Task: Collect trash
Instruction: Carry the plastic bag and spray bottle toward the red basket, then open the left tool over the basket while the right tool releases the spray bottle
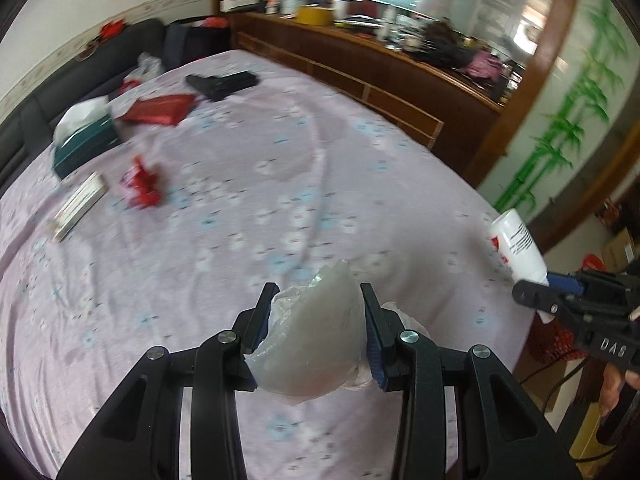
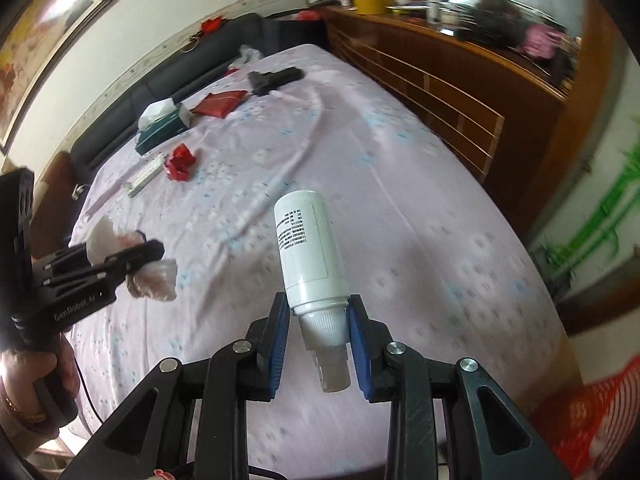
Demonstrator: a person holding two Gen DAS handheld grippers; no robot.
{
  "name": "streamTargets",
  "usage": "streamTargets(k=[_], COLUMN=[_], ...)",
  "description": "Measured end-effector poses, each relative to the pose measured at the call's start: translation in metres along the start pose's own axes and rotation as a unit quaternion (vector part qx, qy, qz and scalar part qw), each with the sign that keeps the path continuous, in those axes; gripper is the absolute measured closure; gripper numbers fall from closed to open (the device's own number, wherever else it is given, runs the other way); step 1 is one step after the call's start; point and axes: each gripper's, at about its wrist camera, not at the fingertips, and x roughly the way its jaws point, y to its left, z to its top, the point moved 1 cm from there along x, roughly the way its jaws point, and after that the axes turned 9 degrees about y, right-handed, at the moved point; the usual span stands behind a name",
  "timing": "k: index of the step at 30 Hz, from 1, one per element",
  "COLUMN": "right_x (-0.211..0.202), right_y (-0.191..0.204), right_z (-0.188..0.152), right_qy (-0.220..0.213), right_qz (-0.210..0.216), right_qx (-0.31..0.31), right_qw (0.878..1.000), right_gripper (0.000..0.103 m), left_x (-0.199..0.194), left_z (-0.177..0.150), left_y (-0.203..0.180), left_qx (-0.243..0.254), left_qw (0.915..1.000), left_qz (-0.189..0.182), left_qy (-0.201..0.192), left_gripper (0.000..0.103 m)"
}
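1. Since both tongs already carry trash, each is lifted clear of the bed [image 1: 280,184]: the left gripper [image 1: 316,332] is clamped on a crumpled clear plastic wrapper [image 1: 316,336], pads pressing its 2 sides, w/ the wad bulging out ahead of & behind the pads.
2. The right gripper [image 2: 318,336] is closed on a white bottle [image 2: 308,248] at its ribbed neck, cap end back toward the camera, body sticking out fwd past the tips. Prob. held by the neck because it's the narrowest part to pinch.
3. Trash left, judging by looks: a red crumpled wrapper [image 1: 144,184] far ahead-left of the left tongs, w/ a flat white pack [image 1: 78,206] just beside it. Tissue box [image 1: 86,140], red pouch [image 1: 160,110] & black object [image 1: 222,82] lie farther off; likely not trash.
4. Left view only: the wrapper's grip close up, plus the right tongs at far right holding the bottle out over the bed's edge.
5. Right view only: the bottle label text, a red mesh thing [image 2: 592,412] at lower right of its tongs, possibly the bin, can't tell, & the person's hand [image 2: 28,384] on the left tool's handle.
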Motion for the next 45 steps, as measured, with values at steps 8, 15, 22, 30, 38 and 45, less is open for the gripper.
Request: streamTargets(k=[8, 15, 22, 30, 38, 45], right_x=[-0.024, -0.045, -0.064, -0.093, -0.127, -0.149], right_y=[-0.033, -0.055, -0.068, -0.097, -0.134, -0.166], right_z=[-0.035, -0.047, -0.060, -0.097, -0.147, -0.189], right_qy=[-0.010, -0.025, -0.041, -0.060, -0.080, -0.090], right_qz=[-0.017, -0.031, -0.034, -0.039, -0.059, -0.082], right_qx=[0.040, 0.062, 0.082, 0.134, 0.202, 0.260], right_qw=[0.999, 0.997, 0.995, 0.988, 0.974, 0.958], right_gripper=[0.073, 0.073, 0.073, 0.073, 0.073, 0.073], left_x=[0.003, 0.006, 0.007, 0.010, 0.017, 0.019], left_z=[0.007, 0.010, 0.016, 0.017, 0.013, 0.005], left_y=[-0.056, -0.088, -0.125, -0.180, -0.243, -0.300], left_qx=[0.045, 0.069, 0.101, 0.151, 0.205, 0.253], left_qw=[0.9988, 0.9970, 0.9936, 0.9856, 0.9731, 0.9585], left_qz=[-0.022, -0.037, -0.051, -0.076, -0.104, -0.131], left_qy=[-0.003, -0.003, -0.007, -0.006, 0.001, 0.005], left_gripper=[0.065, 0.065, 0.065, 0.065, 0.065, 0.065])
